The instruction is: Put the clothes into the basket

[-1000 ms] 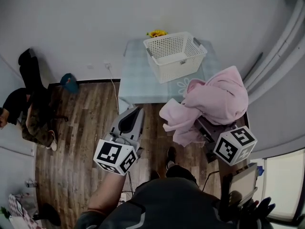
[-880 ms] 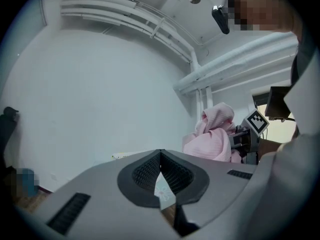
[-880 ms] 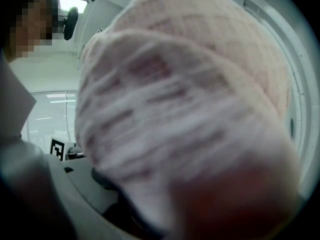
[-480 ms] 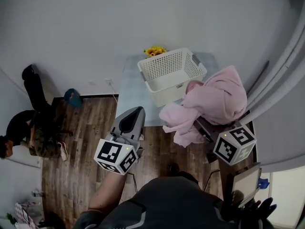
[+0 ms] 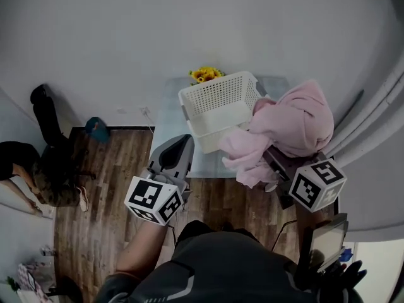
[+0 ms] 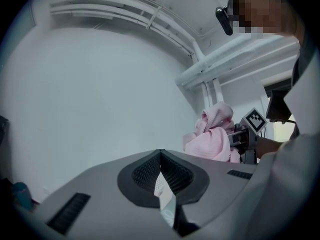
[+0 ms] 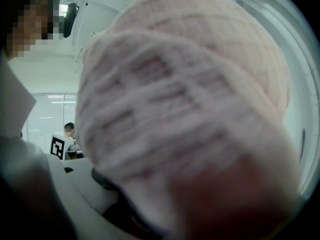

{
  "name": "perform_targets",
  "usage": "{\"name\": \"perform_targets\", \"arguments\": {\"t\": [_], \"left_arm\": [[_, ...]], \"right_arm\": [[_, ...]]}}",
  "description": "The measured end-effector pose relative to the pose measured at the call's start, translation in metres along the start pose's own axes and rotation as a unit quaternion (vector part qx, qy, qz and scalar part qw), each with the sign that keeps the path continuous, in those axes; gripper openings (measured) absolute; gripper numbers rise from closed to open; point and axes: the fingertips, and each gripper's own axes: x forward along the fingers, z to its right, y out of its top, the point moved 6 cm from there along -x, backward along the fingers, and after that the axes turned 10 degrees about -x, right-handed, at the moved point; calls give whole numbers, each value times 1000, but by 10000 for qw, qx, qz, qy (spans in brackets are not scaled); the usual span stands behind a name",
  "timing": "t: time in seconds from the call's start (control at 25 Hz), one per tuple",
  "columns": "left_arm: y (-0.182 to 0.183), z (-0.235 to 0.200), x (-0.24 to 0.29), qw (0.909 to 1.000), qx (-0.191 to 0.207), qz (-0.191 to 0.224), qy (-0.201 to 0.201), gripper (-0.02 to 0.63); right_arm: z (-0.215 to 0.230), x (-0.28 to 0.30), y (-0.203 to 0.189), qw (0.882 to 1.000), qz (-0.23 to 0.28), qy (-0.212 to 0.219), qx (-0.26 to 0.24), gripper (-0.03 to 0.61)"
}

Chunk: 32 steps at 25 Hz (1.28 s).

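In the right hand-held gripper hangs a pink garment.

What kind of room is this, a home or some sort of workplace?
Probably a workroom staged as a home corner: wood-look floor, a small table against a bare wall with a laundry basket and yellow flowers, and another person off to the side.
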Motion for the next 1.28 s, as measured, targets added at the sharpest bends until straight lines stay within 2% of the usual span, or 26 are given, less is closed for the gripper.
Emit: {"name": "perform_targets", "arguments": {"t": [0.12,0.32,0.64,0.88,1.08,1.28], "left_arm": [[5,-4,1,10000,51,59,-23,8],[21,-65,74,10000,-17,74,-23,8],[26,-85,92,9993,115,243,-274,8],[51,-152,139,9996,-53,55,-282,8],[43,-169,157,9994,-88,-157,-301,8],[17,-183,175,9988,-123,-410,-250,8]], "right_arm": [[0,5,5,9999,22,-13,-97,365],[46,90,19,9998,-90,-27,-169,364],[54,107,19,9989,-87,-337,-307,365],[82,202,40,9967,-591,-336,-433,364],[100,239,10,9905,-1252,-332,-470,364],[116,273,-38,9784,-1986,-145,-551,364]]}}
